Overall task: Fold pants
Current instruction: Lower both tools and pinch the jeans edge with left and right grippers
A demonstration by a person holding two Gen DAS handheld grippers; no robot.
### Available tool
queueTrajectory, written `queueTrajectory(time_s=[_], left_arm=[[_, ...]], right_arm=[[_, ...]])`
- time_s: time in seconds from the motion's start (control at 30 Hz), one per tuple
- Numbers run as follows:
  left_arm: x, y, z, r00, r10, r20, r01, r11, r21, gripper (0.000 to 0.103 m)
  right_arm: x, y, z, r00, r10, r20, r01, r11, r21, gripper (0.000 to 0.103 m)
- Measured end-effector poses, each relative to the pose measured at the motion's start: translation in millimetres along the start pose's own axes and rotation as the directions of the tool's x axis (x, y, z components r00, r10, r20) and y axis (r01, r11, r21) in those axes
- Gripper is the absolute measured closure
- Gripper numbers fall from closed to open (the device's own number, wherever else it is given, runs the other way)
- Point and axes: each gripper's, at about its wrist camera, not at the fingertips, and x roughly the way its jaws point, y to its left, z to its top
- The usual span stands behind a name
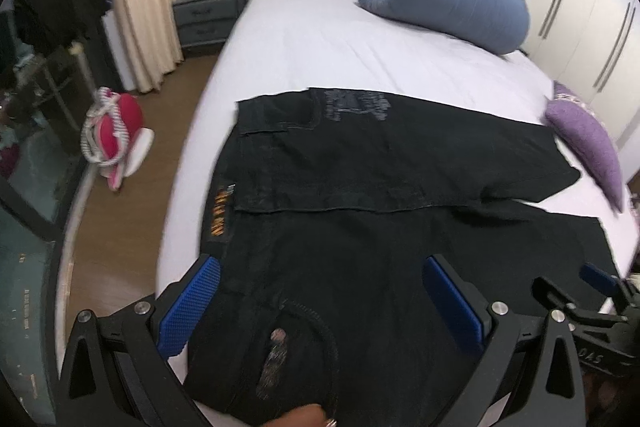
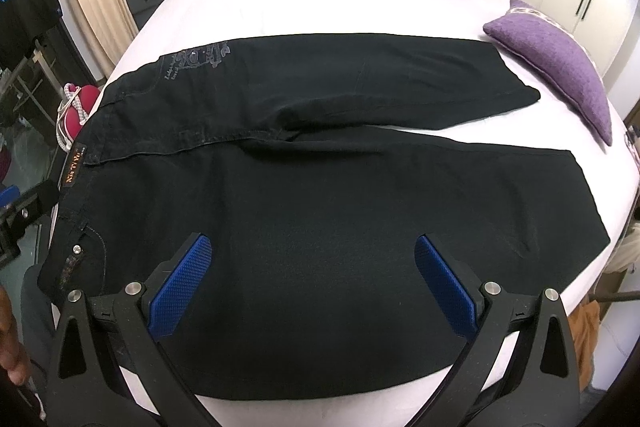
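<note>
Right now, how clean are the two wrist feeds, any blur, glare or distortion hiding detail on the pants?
Left wrist view: slightly motion-blurred, so the black pants lose seam detail; fisheye bends the bed edge. Right wrist view: sharper, the waistband label and grey print show, but the dark fabric swallows folds near the right gripper. No strong glare in either; corners are vignetted black.

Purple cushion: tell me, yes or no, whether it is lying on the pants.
No, the purple cushion lies on the sheet beside the pants.
</note>
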Motion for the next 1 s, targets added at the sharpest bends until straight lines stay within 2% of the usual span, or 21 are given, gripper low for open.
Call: queueTrajectory(time_s=[0.1, 0.2, 0.3, 0.43, 0.5, 0.53, 0.6, 0.67, 0.73, 0.77, 0.8, 0.83, 0.93, 0.97, 1.0], left_arm=[[11, -4, 16, 1.0, -0.031, 0.001, 0.031, 0.999, 0.043, 0.0], [28, -9, 36, 0.99, -0.139, -0.028, 0.141, 0.986, 0.088, 0.0], [50, -13, 58, 0.992, -0.101, -0.077, 0.11, 0.986, 0.126, 0.0], [78, -3, 99, 0.984, -0.15, -0.095, 0.16, 0.98, 0.115, 0.0], [95, -1, 124, 0.995, -0.077, -0.061, 0.087, 0.979, 0.183, 0.0], [103, -1, 136, 0.997, -0.057, -0.053, 0.067, 0.973, 0.223, 0.0], [123, -2, 162, 0.997, -0.056, -0.055, 0.07, 0.949, 0.306, 0.0], [143, 0, 182, 0.995, -0.059, -0.081, 0.085, 0.923, 0.376, 0.0], [170, -2, 199, 0.987, -0.074, -0.144, 0.132, 0.882, 0.453, 0.002], [188, -2, 208, 0.979, -0.072, -0.189, 0.157, 0.861, 0.484, 0.007], [198, -1, 213, 0.974, -0.072, -0.217, 0.172, 0.853, 0.492, 0.012], [208, 0, 217, 0.965, -0.08, -0.249, 0.198, 0.848, 0.492, 0.012], [241, 10, 226, 0.931, -0.119, -0.346, 0.279, 0.842, 0.461, 0.012], [246, 12, 226, 0.922, -0.128, -0.366, 0.297, 0.839, 0.456, 0.012], [255, 13, 224, 0.906, -0.132, -0.403, 0.322, 0.832, 0.451, 0.012]], right_arm=[[5, -3, 12, 0.999, 0.037, 0.011, -0.037, 0.999, -0.025, 0.0], [10, -9, 33, 0.995, 0.095, 0.039, -0.093, 0.994, -0.064, 0.0], [16, -16, 61, 0.986, 0.148, 0.083, -0.137, 0.982, -0.127, 0.0], [32, -28, 111, 0.969, 0.212, 0.124, -0.181, 0.957, -0.228, 0.0], [41, -33, 131, 0.962, 0.236, 0.135, -0.193, 0.942, -0.274, 0.0], [50, -35, 148, 0.961, 0.242, 0.133, -0.192, 0.933, -0.305, 0.0], [62, -37, 169, 0.961, 0.244, 0.132, -0.185, 0.919, -0.348, 0.0], [76, -38, 191, 0.956, 0.263, 0.13, -0.187, 0.888, -0.419, 0.0], [92, -35, 210, 0.952, 0.291, 0.096, -0.207, 0.841, -0.5, 0.0], [99, -33, 217, 0.949, 0.306, 0.078, -0.221, 0.82, -0.528, 0.0], [109, -30, 225, 0.945, 0.323, 0.053, -0.239, 0.792, -0.562, 0.0], [115, -27, 229, 0.944, 0.327, 0.041, -0.245, 0.778, -0.578, 0.002], [141, -21, 248, 0.937, 0.349, -0.024, -0.288, 0.729, -0.621, 0.019], [151, -19, 256, 0.931, 0.361, -0.052, -0.312, 0.715, -0.626, 0.022], [158, -17, 261, 0.925, 0.372, -0.072, -0.332, 0.703, -0.629, 0.024]])
